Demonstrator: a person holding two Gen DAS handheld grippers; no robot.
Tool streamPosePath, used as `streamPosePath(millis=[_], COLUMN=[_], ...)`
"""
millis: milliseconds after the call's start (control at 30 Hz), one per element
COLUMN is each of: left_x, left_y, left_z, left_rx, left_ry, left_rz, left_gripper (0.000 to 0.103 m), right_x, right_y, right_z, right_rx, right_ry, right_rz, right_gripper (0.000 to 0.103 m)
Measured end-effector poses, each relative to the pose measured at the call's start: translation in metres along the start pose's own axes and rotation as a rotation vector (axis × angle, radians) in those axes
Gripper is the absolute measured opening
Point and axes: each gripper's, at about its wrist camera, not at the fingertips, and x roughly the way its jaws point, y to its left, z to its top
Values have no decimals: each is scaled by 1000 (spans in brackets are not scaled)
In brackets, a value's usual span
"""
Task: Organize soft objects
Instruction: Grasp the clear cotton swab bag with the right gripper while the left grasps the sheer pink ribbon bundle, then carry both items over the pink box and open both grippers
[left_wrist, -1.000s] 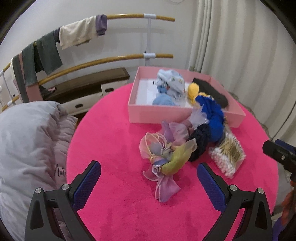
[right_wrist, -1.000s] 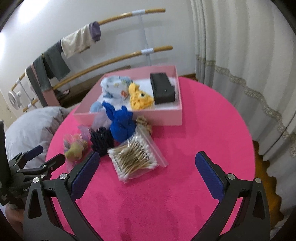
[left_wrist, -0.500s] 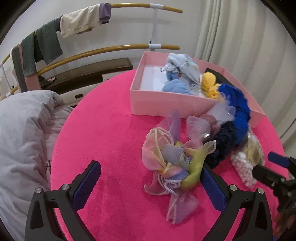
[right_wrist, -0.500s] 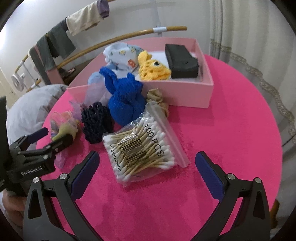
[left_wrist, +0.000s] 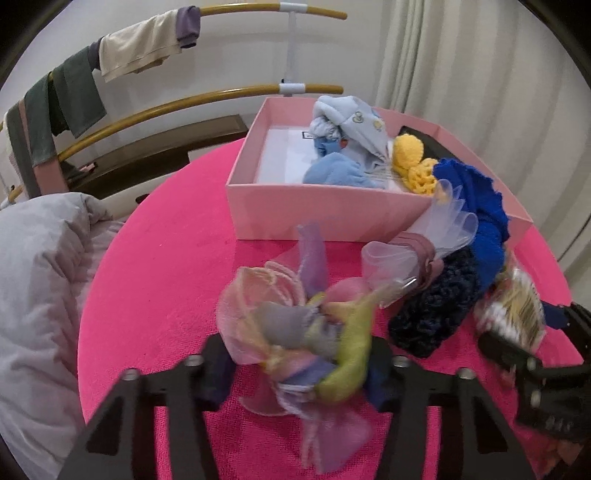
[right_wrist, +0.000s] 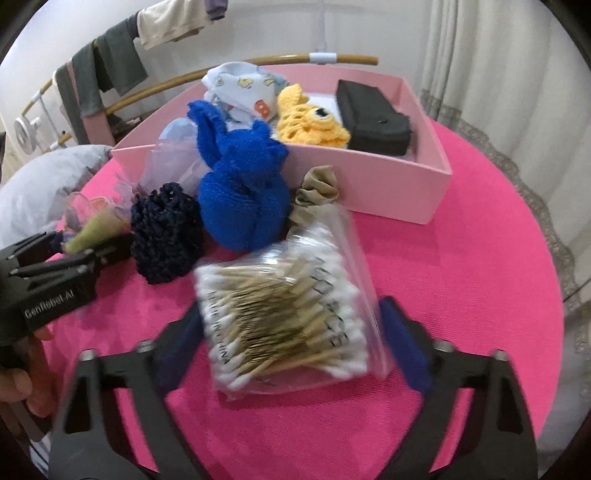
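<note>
Fingers (left_wrist: 218, 373) of each gripper straddle, without clamping, one ribbon bundle (left_wrist: 295, 332) and one swab bag (right_wrist: 284, 317).

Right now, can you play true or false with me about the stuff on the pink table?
1. The black case lies inside the pink box. True.
2. The yellow crochet toy sits on the table outside the box. False: it is in the box, beside the black case.
3. The left gripper has its fingers on either side of the pastel ribbon bundle. True.
4. The bag of cotton swabs is inside the box. False: it lies on the table, between the right gripper's fingers.
5. The blue knitted toy stands outside the box, against its wall. True.
</note>
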Motion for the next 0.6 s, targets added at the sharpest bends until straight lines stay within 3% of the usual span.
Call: streamPosePath(millis=[67, 267, 600], left_x=[-2, -29, -95], left_y=[2, 5, -6], left_z=[-1, -13, -19], left_rx=[-14, -24, 1], left_ry=[2, -20, -112], left_rz=[-16, -24, -12], left_gripper=[42, 41, 41], right_x=[-5, -25, -79], right_y=[-7, -22, -11], right_z=[-3, -17, -9], right_rx=[28, 94, 78], right_ry=[-3, -23, -131], right_rz=[25, 69, 101], right_gripper=[67, 66, 66])
